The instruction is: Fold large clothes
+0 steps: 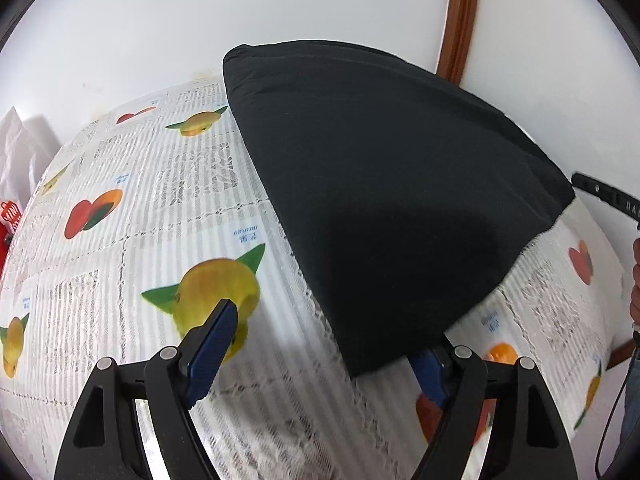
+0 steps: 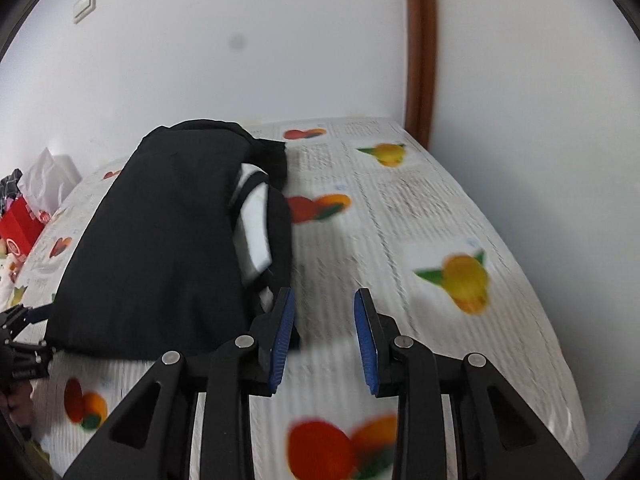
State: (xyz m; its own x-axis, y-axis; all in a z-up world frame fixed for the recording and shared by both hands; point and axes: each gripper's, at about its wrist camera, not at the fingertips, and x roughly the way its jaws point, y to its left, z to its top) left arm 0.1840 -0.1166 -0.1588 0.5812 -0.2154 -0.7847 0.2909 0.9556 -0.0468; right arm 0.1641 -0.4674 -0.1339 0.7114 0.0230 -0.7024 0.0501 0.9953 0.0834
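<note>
A black garment (image 1: 384, 184) lies folded in a rough rectangle on a table covered with a fruit-print cloth (image 1: 160, 208). In the right wrist view the garment (image 2: 160, 240) shows a white inner part (image 2: 254, 224) along its right edge. My left gripper (image 1: 320, 340) is open, its jaws wide apart; the garment's near corner lies over the right finger (image 1: 430, 368). My right gripper (image 2: 324, 320) is open and empty, just right of the garment's near right corner, with its left finger (image 2: 282, 332) next to the fabric. The left gripper also shows in the right wrist view (image 2: 20, 320) at the garment's left corner.
A white wall and a brown door frame (image 2: 420, 48) stand behind the table. A red box (image 2: 18, 224) and white bags (image 2: 48, 180) sit at the table's far left. A light switch (image 2: 85, 5) is on the wall. The table's right edge (image 2: 560, 360) is near.
</note>
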